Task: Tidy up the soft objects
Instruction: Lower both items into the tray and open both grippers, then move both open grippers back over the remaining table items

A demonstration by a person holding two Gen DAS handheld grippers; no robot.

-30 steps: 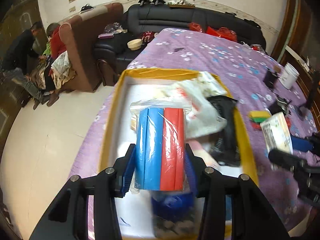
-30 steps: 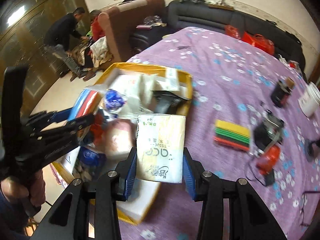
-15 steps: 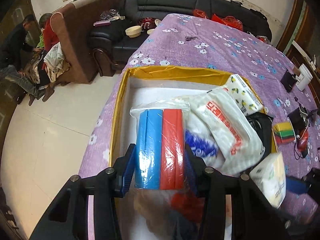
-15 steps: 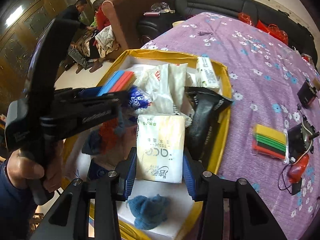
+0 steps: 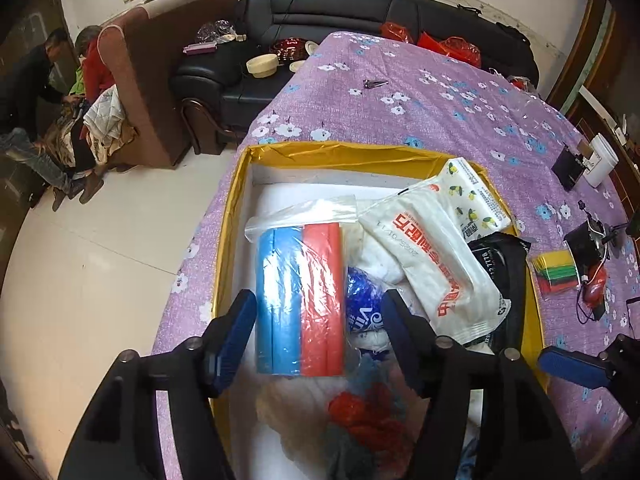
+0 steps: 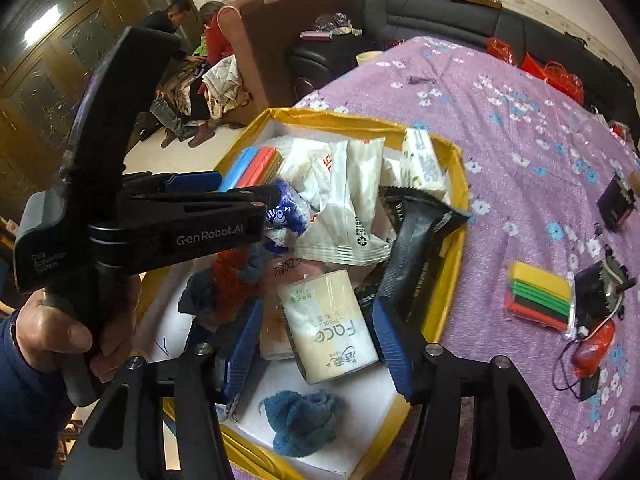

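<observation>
Several packs hide most of the yellow box (image 5: 360, 150) floor.

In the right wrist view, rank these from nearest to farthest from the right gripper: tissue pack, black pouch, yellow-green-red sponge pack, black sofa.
1. Tissue pack, between the open fingers of the right gripper.
2. Black pouch, just right, against the box wall.
3. Sponge pack, farther right on the purple cloth.
4. Black sofa, far background.

Pack (image 5: 301, 300) – blue/red halves; box rim (image 5: 344, 151) – yellow; cloth (image 5: 432, 92) – purple w/ white & blue flowers; sponges (image 6: 538, 294) – yellow, green, black, red stripes.
</observation>
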